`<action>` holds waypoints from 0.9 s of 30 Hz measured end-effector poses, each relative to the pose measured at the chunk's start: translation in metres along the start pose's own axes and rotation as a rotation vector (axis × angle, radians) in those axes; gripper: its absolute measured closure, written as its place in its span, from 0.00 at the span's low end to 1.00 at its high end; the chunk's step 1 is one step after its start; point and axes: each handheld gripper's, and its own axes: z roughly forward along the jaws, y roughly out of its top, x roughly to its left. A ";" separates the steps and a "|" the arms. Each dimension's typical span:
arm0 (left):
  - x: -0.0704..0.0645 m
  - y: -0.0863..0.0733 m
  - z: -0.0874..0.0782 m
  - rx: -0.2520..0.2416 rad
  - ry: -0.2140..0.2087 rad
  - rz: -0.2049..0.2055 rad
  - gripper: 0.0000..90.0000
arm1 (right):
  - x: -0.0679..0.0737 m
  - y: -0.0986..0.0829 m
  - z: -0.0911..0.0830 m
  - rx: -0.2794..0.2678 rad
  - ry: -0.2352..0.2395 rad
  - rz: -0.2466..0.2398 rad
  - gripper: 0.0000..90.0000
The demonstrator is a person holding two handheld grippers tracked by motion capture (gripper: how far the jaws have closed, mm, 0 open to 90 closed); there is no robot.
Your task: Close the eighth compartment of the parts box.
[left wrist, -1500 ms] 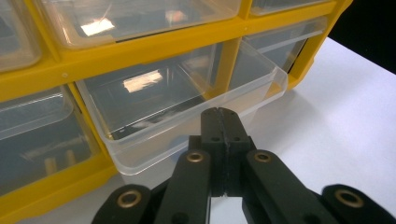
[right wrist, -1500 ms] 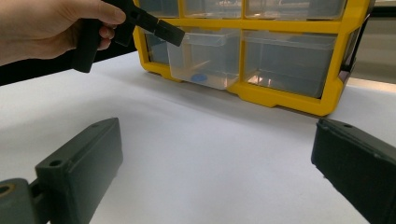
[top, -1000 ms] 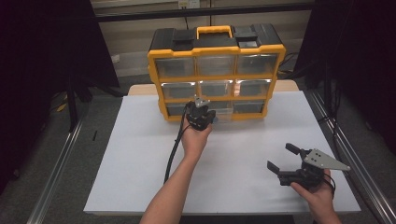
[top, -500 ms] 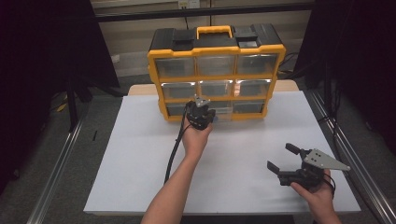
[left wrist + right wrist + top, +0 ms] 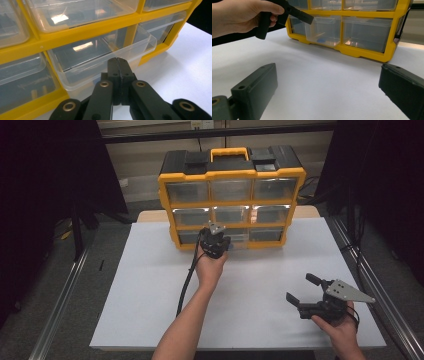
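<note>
A yellow and black organizer (image 5: 231, 195) with clear drawers stands at the back of the white table (image 5: 150, 290). Its bottom middle drawer (image 5: 100, 57) is pulled out a little. My left gripper (image 5: 117, 61) is shut, its tips against that drawer's front rim. The right gripper view shows the same left gripper (image 5: 308, 18) touching the top front edge of the drawer (image 5: 325, 31), which holds a small blue item (image 5: 320, 40). My right gripper (image 5: 301, 288) stands open near the table's front right with nothing between its jaws, which point toward the organizer (image 5: 367, 15).
A black cable (image 5: 185, 285) trails from the left gripper along the forearm. Metal rails (image 5: 60, 310) run beside the table on both sides. A black handle and latches top the organizer.
</note>
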 end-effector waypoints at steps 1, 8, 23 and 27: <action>0.000 0.000 0.000 0.002 0.001 0.004 1.00 | 0.000 0.000 0.000 0.000 0.000 0.001 0.02; 0.000 0.000 0.002 -0.002 0.008 0.002 1.00 | 0.000 0.000 0.000 0.004 0.000 0.003 0.02; 0.001 0.000 0.004 -0.006 0.016 0.011 1.00 | 0.000 0.000 0.000 0.003 0.000 0.003 0.02; 0.001 0.000 0.005 -0.008 0.020 0.012 1.00 | 0.000 0.000 0.000 0.004 0.001 0.003 0.02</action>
